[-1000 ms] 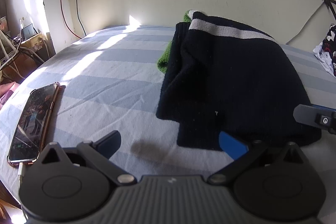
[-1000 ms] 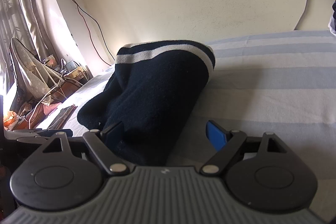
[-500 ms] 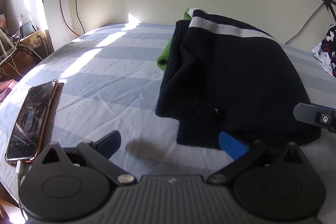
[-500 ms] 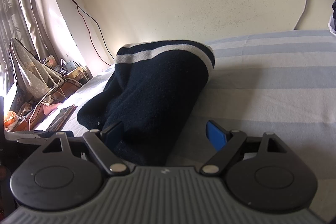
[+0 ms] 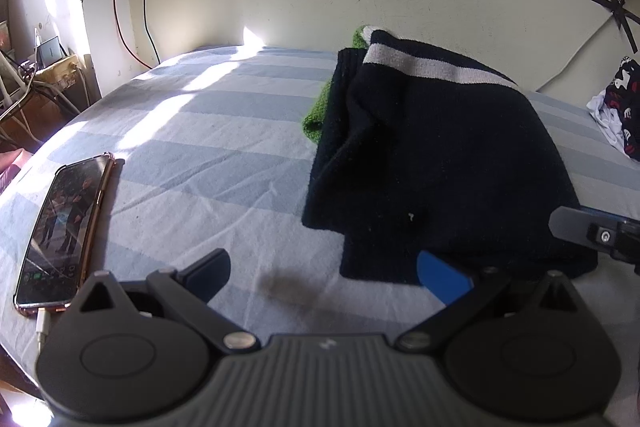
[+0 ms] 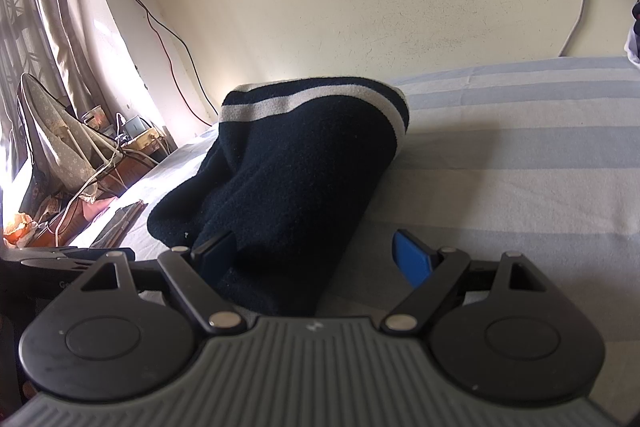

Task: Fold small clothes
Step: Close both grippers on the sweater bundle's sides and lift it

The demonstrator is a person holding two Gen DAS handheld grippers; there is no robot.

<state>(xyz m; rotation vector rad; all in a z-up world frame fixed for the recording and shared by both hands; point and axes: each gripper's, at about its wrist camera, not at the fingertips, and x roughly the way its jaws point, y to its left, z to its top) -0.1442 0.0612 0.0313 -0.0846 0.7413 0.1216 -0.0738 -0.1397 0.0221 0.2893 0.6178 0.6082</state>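
1. A dark sweater [image 5: 436,163] with a pale stripe lies folded on the striped bed sheet [image 5: 208,155], over a green cloth [image 5: 320,111].
2. The left gripper [image 5: 324,273] hovers at the sweater's near edge, fingers spread wide, holding nothing.
3. The right gripper [image 6: 316,253] is spread wide too, at the sweater's near right corner.
4. A phone [image 5: 64,231] lies far left.

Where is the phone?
In the left wrist view, the phone lies on the striped bed, far left, well apart from the dark sweater.
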